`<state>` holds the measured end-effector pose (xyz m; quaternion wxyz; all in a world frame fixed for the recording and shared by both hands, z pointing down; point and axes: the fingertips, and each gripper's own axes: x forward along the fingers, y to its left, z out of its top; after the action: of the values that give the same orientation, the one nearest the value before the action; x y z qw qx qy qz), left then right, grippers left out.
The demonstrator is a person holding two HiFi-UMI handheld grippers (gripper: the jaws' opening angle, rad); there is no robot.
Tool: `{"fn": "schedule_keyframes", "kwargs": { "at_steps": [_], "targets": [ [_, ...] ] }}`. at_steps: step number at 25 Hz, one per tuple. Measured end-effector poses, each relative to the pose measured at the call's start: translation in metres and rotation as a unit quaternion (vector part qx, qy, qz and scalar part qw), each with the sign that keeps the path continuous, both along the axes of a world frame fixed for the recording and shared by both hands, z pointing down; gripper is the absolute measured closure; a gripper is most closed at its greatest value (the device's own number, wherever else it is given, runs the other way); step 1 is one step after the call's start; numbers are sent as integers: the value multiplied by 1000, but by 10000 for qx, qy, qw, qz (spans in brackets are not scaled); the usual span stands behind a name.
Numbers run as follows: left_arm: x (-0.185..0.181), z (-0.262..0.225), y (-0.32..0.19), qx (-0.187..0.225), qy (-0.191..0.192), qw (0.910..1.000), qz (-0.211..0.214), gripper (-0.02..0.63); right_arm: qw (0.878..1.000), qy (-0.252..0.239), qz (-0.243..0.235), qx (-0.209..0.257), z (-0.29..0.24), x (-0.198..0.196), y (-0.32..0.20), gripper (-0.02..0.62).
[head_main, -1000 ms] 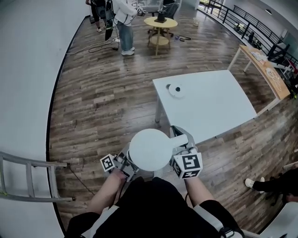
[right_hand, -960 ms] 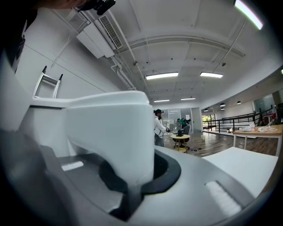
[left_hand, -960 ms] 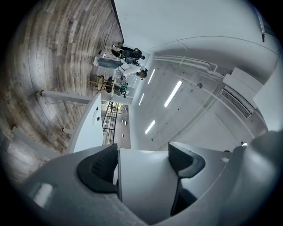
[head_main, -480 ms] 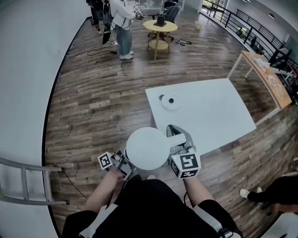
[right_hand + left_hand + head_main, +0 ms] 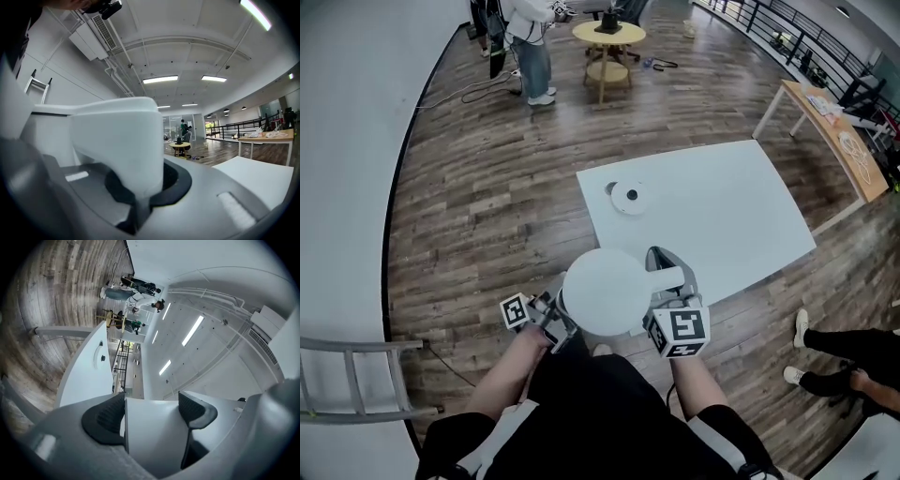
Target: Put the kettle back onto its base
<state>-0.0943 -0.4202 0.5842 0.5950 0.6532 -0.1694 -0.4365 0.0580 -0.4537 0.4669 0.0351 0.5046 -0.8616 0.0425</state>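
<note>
The step in hand is the carry to the counter, and it wants both grips firm and the body level. The left gripper (image 5: 560, 322) has its jaws closed against the side wall of the white, round-topped plastic kettle (image 5: 605, 291), dark ribbed pads pressing on the body from either side. The right gripper (image 5: 668, 296) has its jaws closed almost fully on the kettle's broad white handle (image 5: 123, 140).

The kettle hangs in the air close in front of the person, at the near left corner of the white rectangular counter (image 5: 727, 216). Whether it is over the edge or just short of it I cannot tell. The low white round base (image 5: 628, 197), with a dark contact at its centre, sits toward the counter's far left corner, well apart from the kettle.

I judge the kettle should come over the base upright, centred on that contact, then go straight down, with neither grip loosened until it sits flat.

The kettle looks smooth and plain white, with its top a flat disc from above. Such smooth walls may slip under a side grip.
</note>
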Motion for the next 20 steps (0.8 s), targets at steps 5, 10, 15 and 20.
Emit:
{"fn": "schedule_keyframes", "kwargs": {
  "at_steps": [5,10,15,20],
  "targets": [
    [14,10,-28,-53,9,9994,350,245,9993,65,368,-36,7,15,-17,584],
    [24,7,-69,14,1,9977,684,247,9971,119,753,73,5,25,-43,583],
    [32,13,-111,-9,-3,9942,1072,247,9929,133,1179,16,9,34,-74,583],
    [35,19,-152,-56,-29,9909,1347,247,9883,164,1515,-25,15,38,-108,588]
  ]
}}
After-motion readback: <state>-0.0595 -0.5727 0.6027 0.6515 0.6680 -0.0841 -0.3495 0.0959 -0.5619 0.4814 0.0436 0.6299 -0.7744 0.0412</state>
